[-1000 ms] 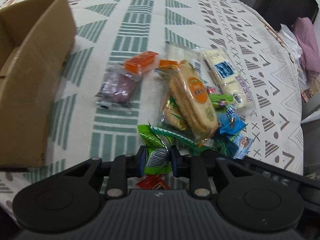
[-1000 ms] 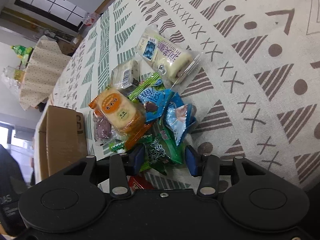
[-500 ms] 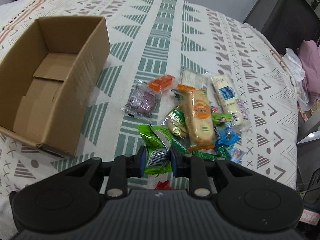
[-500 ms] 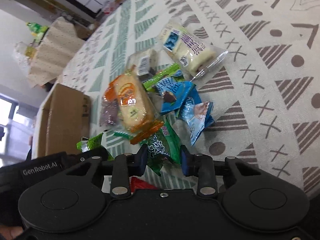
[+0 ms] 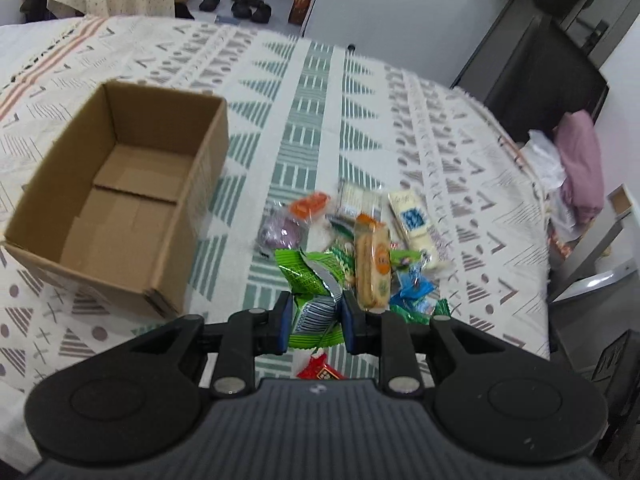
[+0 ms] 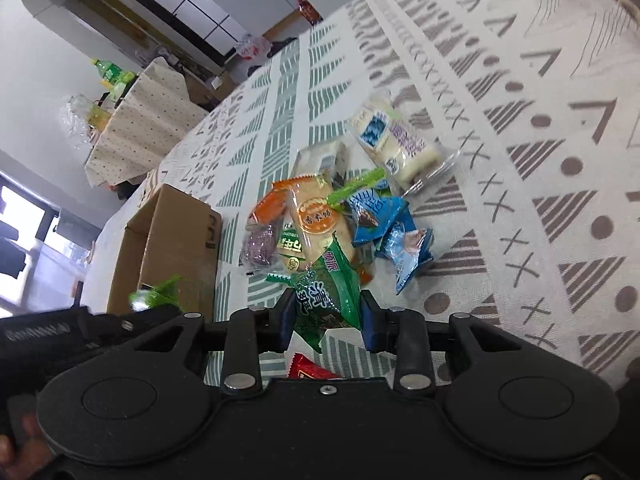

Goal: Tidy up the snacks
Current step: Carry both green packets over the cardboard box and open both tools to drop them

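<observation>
I have the left gripper clamped on a bright green crinkled foil snack packet, which sits squarely between the blue pads, its upper part fanning out beyond the fingertips and its lower edge poking out towards me. To the left of that claw, resting on the patterned white, green and grey tablecloth, stands the open brown cardboard box, its bare flaps showing on the inside. My right gripper is closed on a dark green plastic snack packet with white lettering; the packet runs up between the pads and leans out over the pile. Just beyond both claws lies the rest of the heap: a long clear-wrapped biscuit pack with an orange round label, a white cake roll in a clear wrapper with a blue label at the far right, two blue foil sachets to the right, a purple sweet in clear wrap and a small orange packet on the left side. A red wrapper lies on the cloth right below the left claw, nearest me.
</observation>
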Motion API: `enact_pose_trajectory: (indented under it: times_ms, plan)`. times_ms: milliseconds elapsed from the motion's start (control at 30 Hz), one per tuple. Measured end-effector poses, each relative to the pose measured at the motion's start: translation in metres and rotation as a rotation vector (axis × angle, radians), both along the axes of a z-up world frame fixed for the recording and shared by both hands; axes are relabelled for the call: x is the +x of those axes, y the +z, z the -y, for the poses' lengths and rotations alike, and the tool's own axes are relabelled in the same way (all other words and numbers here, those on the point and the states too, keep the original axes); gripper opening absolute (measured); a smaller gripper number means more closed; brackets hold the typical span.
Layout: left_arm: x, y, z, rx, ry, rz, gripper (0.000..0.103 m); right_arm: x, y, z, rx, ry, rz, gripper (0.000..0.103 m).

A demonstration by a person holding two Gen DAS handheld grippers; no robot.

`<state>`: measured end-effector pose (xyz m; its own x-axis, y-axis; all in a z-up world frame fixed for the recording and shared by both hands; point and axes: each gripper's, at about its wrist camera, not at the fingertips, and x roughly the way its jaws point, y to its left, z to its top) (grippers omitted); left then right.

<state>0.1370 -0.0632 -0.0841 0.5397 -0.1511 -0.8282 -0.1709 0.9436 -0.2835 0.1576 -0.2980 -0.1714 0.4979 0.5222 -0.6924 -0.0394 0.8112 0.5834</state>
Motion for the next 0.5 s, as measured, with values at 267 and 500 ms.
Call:
enact_pose_trajectory:
  times_ms: [267, 500]
  plan:
    - [-0.011, 0.022, -0.041, -0.031, -0.017, 0.060, 0.024, -0.017, 0.036, -0.025, -0.025, -0.040, 0.063, 0.032]
    - [-0.013, 0.030, -0.080, -0.052, -0.011, 0.090, 0.024, -0.020, 0.065, -0.060, -0.063, -0.027, 0.127, 0.032]
